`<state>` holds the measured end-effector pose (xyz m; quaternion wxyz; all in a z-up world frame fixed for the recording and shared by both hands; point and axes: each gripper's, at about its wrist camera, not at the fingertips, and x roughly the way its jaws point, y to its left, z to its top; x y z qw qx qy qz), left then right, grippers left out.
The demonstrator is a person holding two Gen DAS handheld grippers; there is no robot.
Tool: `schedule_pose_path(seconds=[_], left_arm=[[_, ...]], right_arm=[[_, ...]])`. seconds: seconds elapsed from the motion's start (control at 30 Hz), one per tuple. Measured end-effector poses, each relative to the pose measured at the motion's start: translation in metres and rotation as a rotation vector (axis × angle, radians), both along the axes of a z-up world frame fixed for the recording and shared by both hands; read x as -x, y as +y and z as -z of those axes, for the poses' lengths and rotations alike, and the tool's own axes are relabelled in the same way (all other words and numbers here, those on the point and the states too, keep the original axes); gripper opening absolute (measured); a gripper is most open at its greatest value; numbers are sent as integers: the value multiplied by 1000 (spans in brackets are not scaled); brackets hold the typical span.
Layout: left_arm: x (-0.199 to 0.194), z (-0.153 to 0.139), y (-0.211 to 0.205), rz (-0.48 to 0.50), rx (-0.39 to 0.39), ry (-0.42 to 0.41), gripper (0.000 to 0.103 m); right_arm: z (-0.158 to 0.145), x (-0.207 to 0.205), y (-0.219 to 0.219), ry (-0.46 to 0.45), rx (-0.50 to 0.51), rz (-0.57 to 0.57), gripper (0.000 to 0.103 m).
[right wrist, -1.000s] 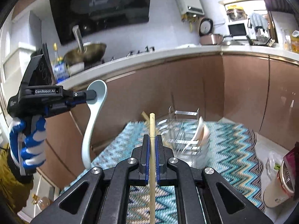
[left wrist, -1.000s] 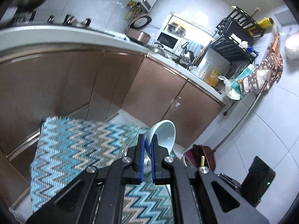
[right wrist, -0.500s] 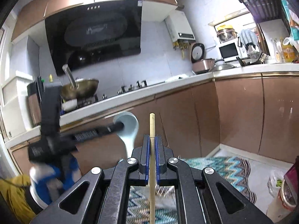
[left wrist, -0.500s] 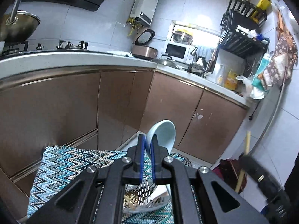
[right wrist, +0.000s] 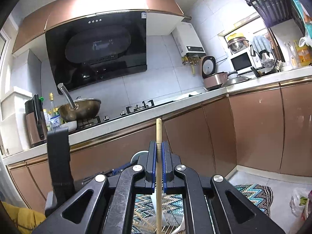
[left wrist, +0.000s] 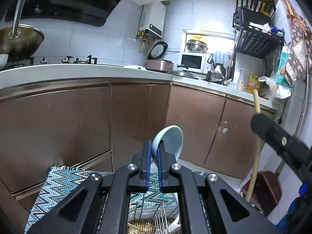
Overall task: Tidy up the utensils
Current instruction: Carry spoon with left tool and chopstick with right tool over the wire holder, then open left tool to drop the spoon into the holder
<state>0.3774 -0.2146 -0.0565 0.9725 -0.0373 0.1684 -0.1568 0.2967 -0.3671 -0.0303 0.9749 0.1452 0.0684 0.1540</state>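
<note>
i had the left gripper [left wrist: 154, 154] pinching the pale blue soup spoon [left wrist: 169, 140] and the right gripper [right wrist: 159, 154] clamped on a wooden chopstick [right wrist: 159, 134], both upright above the wire utensil rack [left wrist: 152, 212], probably for dropping in.

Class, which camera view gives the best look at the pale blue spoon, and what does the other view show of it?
The left wrist view: the spoon is pinched in the left claw, its bowl fully visible above the fingertips. In the right wrist view only a pale sliver of it shows, behind the right claw, which grips a chopstick.
</note>
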Motion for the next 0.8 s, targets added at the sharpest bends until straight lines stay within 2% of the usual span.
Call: schedule_pose_path(seconds=[0.3, 0.6, 0.8], left_arm=[[-7, 23, -6, -17, -26, 14, 5], [-9, 35, -9, -21, -48, 2, 6], [-9, 42, -7, -6, -23, 33, 7]], right_arm=[[8, -16, -7, -43, -39, 24, 5], [12, -29, 2, -84, -14, 36, 5], [22, -31, 1, -86, -7, 49, 5]])
